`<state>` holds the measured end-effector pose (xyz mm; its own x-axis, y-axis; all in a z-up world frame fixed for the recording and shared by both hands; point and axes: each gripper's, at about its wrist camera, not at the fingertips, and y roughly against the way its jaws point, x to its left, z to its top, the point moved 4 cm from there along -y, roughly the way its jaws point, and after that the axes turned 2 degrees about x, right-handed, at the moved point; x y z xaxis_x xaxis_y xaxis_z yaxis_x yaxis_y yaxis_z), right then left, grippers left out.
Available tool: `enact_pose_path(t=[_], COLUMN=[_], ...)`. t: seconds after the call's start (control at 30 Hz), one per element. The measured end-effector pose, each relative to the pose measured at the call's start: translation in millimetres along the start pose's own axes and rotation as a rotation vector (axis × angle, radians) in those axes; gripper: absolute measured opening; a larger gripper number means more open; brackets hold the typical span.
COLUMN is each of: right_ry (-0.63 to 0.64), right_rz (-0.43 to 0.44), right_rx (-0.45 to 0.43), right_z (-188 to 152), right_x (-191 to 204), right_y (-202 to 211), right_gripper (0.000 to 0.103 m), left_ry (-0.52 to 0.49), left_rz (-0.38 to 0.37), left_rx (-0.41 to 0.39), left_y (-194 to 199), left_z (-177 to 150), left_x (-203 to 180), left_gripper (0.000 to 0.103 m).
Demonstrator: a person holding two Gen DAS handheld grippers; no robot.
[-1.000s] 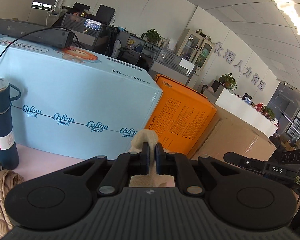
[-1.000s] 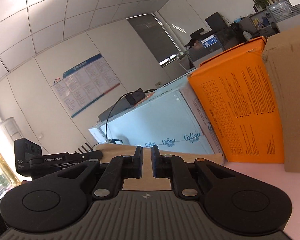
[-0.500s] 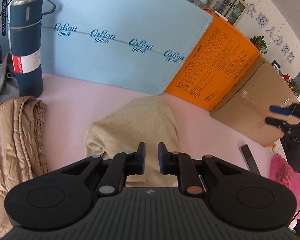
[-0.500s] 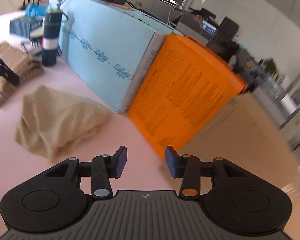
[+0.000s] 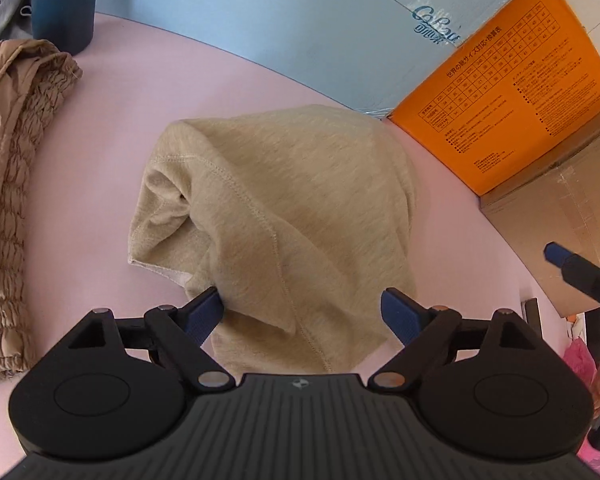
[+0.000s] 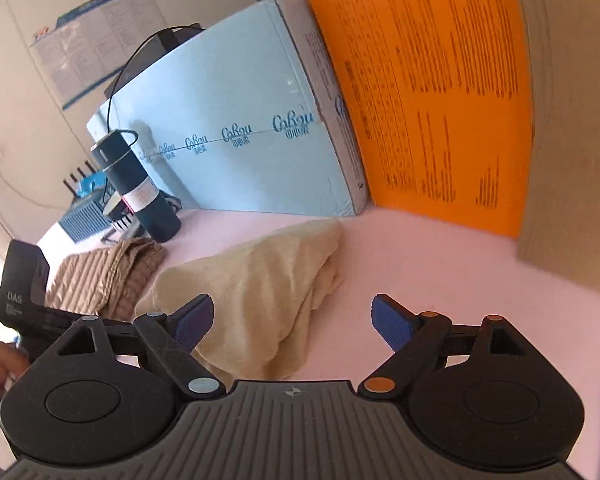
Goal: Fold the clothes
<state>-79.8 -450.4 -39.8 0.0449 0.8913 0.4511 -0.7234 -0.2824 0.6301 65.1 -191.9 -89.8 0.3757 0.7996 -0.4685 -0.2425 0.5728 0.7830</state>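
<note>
A beige knit garment (image 5: 284, 216) lies in a loose heap on the pink table (image 5: 148, 88), close to the boxes at the back. My left gripper (image 5: 302, 312) hovers open over its near edge, its blue pads (image 5: 204, 314) wide apart and holding nothing. The right wrist view shows the same beige garment (image 6: 260, 284) left of centre. My right gripper (image 6: 292, 322) stands open above the table at the garment's right edge, nothing between its fingers. One finger of the right gripper (image 5: 572, 268) shows at the right edge of the left wrist view.
A folded tan quilted jacket (image 5: 12, 184) lies left of the garment. A dark blue flask (image 6: 138, 188) stands behind it. A light blue box (image 5: 292, 28), an orange box (image 5: 516, 92) and a brown carton (image 5: 572, 200) wall off the back. A pink bag (image 5: 580, 364) lies at right.
Both grippers let go of the beige garment and opened wide. The garment dropped from the air onto the table. Both cameras tilted down toward it.
</note>
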Motion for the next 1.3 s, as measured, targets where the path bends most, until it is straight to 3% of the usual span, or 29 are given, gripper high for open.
enact_pose_path(t=[0.03, 0.07, 0.1, 0.13, 0.27, 0.4, 0.5, 0.6, 0.77, 0.8, 0.87, 0.93, 0.97, 1.0, 1.03, 1.13, 1.2, 1.3], right_ry=[-0.027, -0.054, -0.075, -0.075, -0.065, -0.046, -0.011, -0.013, -0.097, -0.133, -0.215, -0.282, -0.304, -0.306, -0.298, -0.291, -0.264, -0.189], right_rz=[0.015, 0.029, 0.044, 0.062, 0.073, 0.131, 0.175, 0.211, 0.182, 0.173, 0.157, 0.135, 0.126, 0.121, 0.113, 0.145, 0.164, 0.201], right_rx=[-0.009, -0.018, -0.026, -0.03, 0.018, 0.097, 0.133, 0.112, 0.022, 0.007, -0.011, -0.015, -0.009, -0.002, 0.002, -0.039, -0.09, -0.152], right_z=[-4, -7, -10, -10, -8, -17, -26, -28, -18, -15, -11, -8, -6, -5, -2, 16, 33, 48], right_x=[-1, -2, -3, -2, -3, 0, 12, 20, 7, 0, -12, -22, -25, -26, -25, -22, -18, -5], right_y=[-7, -14, -22, -34, -77, -110, -120, -125, -126, -127, -132, -138, -142, -146, -147, -137, -122, -91], right_gripper=[0.085, 0.085, 0.086, 0.086, 0.086, 0.086, 0.086, 0.086, 0.086, 0.083, 0.066, 0.032, 0.025, 0.014, 0.012, 0.008, 0.005, 0.003], left_ry=[-0.007, -0.001, 0.028, 0.065, 0.161, 0.243, 0.275, 0.262, 0.26, 0.268, 0.264, 0.252, 0.242, 0.231, 0.217, 0.188, 0.185, 0.19], left_rz=[-0.013, -0.014, -0.007, 0.001, 0.101, 0.167, 0.182, 0.185, 0.199, 0.199, 0.188, 0.172, 0.162, 0.153, 0.149, 0.087, 0.032, -0.073], left_rx=[-0.025, -0.046, -0.064, -0.082, -0.147, -0.149, -0.137, -0.133, -0.142, -0.141, -0.141, -0.14, -0.138, -0.136, -0.131, -0.121, -0.123, -0.186], left_y=[-1, 0, 3, 7, 24, 29, 28, 24, 20, 19, 18, 16, 15, 14, 13, 15, 19, 43], left_z=[2, 4, 7, 10, 21, 28, 29, 30, 36, 37, 39, 41, 42, 43, 45, 55, 65, 80], left_x=[0, 2, 9, 17, 56, 96, 115, 120, 123, 123, 121, 117, 114, 110, 106, 93, 85, 74], left_gripper=[0.054, 0.021, 0.009, 0.004, 0.004, 0.006, 0.017, 0.019, 0.019, 0.019, 0.025, 0.038, 0.049, 0.053, 0.053, 0.018, 0.017, 0.017])
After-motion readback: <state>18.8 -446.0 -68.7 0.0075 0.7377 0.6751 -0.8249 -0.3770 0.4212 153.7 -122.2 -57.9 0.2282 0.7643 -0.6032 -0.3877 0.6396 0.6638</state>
